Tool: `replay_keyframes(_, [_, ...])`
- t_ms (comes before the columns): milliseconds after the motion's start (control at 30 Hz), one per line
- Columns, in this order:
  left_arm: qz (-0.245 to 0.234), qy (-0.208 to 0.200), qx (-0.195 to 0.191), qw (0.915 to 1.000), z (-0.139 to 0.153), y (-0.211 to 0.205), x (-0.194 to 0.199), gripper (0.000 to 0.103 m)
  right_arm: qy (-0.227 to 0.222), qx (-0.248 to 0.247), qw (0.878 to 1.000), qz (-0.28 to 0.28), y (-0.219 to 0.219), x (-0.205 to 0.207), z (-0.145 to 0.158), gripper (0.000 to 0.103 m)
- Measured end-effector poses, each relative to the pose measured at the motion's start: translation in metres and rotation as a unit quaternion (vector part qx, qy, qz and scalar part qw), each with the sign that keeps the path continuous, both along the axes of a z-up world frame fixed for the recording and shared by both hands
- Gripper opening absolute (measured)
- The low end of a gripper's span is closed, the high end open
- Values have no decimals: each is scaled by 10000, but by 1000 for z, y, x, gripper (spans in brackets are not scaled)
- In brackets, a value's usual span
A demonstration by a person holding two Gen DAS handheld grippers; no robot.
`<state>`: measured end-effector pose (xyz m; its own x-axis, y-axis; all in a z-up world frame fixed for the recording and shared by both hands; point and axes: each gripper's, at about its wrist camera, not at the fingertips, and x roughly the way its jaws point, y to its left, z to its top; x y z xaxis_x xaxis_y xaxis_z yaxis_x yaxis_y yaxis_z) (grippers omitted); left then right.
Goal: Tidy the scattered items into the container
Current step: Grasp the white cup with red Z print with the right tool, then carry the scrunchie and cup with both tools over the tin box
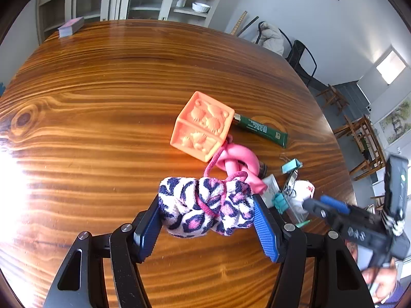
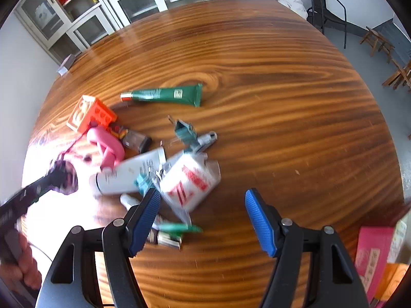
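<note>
Varnished striped wood makes up the round surface (image 1: 102, 89), with white glass-door cabinets (image 1: 143, 0) behind it and black chairs (image 1: 303, 56) by the grey wall. From left to right on the surface lie an orange toy block (image 1: 203, 125), a pink twisted toy (image 1: 239, 159), a green tube (image 1: 262, 129), teal clips (image 1: 291, 165) and a white packet (image 2: 190, 182). The left gripper (image 1: 206, 210) is held low over the wood, its jaws clenched on a leopard-print scrunchie (image 1: 203, 205). The right gripper (image 2: 201, 218) hovers just beside the white packet with jaws released and nothing between them. Pink boxes (image 2: 372, 259) sit at the far right.
</note>
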<state>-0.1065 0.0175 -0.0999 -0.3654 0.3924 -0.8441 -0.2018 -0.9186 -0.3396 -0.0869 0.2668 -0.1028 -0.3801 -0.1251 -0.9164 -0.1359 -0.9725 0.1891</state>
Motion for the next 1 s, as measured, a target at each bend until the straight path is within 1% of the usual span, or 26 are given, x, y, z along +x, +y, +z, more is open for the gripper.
replay_keyframes(233, [63, -25, -23, 10000, 6, 3, 11, 67, -72, -140, 9998, 74, -3, -12, -15, 73])
replay_keyframes(267, [54, -32, -26, 10000, 7, 4, 13, 67, -83, -167, 9998, 97, -3, -13, -18, 71])
replay_keyframes(300, [36, -42, -30, 10000, 7, 4, 15, 67, -60, -194, 9997, 115, -3, -13, -20, 64])
replay_keyframes(333, [21, -48, -40, 10000, 9, 5, 18, 67, -13, -188, 9997, 148, -4, -12, -19, 54])
replay_keyframes(467, [-17, -46, -93, 9999, 13, 12, 30, 67, 82, -255, 9993, 259, -3, -8, -13, 53])
replay_keyframes(700, [-101, 34, -180, 9998, 26, 29, 50, 67, 350, -348, 9984, 259, 6, 24, 12, 52])
replay_keyframes(1000, [-296, 218, -195, 9991, 48, 65, 82, 67, 600, -383, 9975, -46, 51, 85, 43, 52])
